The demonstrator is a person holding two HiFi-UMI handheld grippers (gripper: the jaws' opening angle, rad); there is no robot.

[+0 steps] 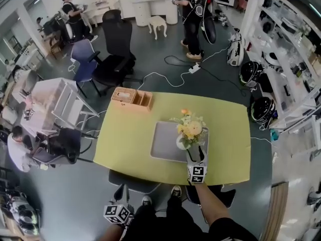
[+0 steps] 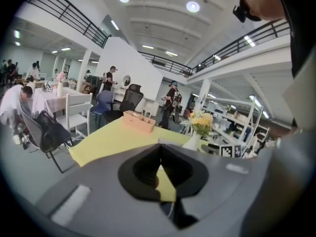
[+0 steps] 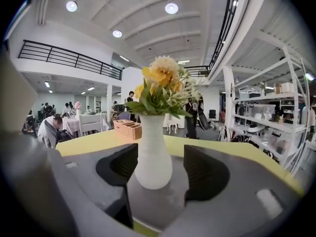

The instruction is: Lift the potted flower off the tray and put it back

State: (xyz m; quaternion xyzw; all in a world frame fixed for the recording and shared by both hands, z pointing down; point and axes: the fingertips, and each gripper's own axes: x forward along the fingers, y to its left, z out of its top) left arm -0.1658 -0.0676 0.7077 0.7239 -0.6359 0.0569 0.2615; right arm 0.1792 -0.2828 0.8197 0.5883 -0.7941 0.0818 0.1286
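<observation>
A white vase with yellow flowers [image 1: 189, 129] stands upright on the right part of a grey tray [image 1: 163, 140] on the yellow table [image 1: 125, 139]. My right gripper [image 1: 193, 153] reaches in from the near edge; in the right gripper view the vase [image 3: 153, 152] sits between its black pads [image 3: 205, 172], close to the left one, with a clear gap on the right, so the gripper [image 3: 160, 168] is open. My left gripper [image 2: 158, 149] hangs off the table's near left corner, its pads meeting at the tip with nothing between them; its marker cube [image 1: 118, 214] shows low in the head view.
A wooden compartment box [image 1: 132, 98] sits at the table's far left corner. Office chairs [image 1: 115, 54] and a standing person [image 1: 193, 14] are beyond the table. Shelving [image 1: 286, 59] runs along the right, and a white table with a seated person [image 1: 20, 149] is on the left.
</observation>
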